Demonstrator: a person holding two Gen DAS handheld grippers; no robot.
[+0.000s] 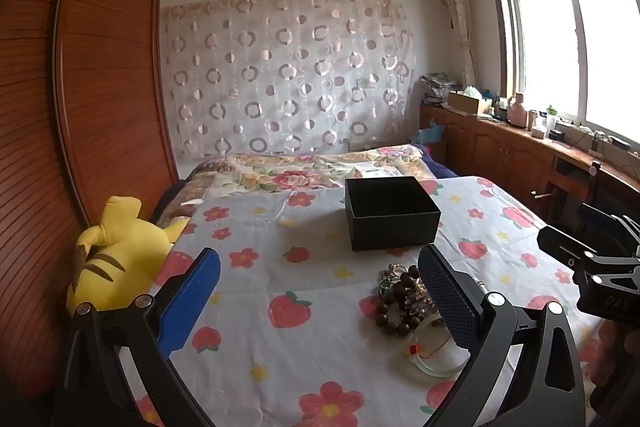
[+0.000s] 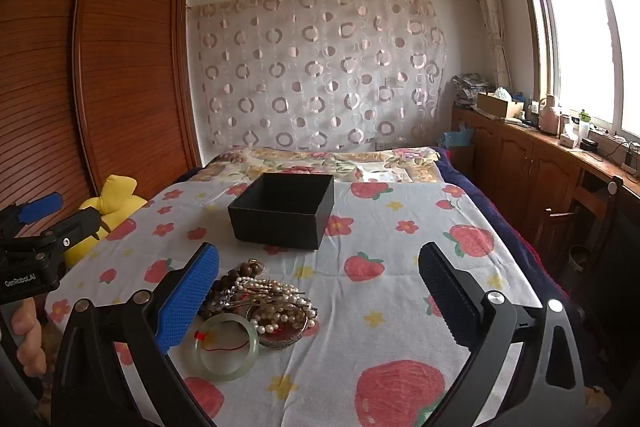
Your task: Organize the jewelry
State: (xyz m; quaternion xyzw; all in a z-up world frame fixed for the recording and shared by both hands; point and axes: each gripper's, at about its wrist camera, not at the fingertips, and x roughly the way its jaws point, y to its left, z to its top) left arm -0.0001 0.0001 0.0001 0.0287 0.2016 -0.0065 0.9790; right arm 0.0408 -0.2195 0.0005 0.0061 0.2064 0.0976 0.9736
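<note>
A heap of jewelry lies on the strawberry-print bedspread: a pale green jade bangle [image 2: 225, 351], a pearl necklace [image 2: 276, 301], dark wooden beads [image 2: 236, 277] and a silver bangle [image 2: 280, 337]. In the left wrist view the wooden beads [image 1: 394, 303] and jade bangle [image 1: 440, 363] show beside the right finger. An open black box [image 2: 284, 209] [image 1: 390, 213] stands farther back on the bed. My left gripper [image 1: 320, 303] is open over bare cloth, left of the heap. My right gripper [image 2: 320, 303] is open too, the heap just inside its left finger. Nothing is held.
A yellow plush toy [image 1: 116, 259] lies at the bed's left edge by a wooden wardrobe [image 1: 100, 87]. A floral quilt [image 1: 312, 167] covers the far bed. Wooden cabinets [image 2: 532, 163] with clutter run under the window on the right, with a chair [image 2: 576, 211] beside the bed.
</note>
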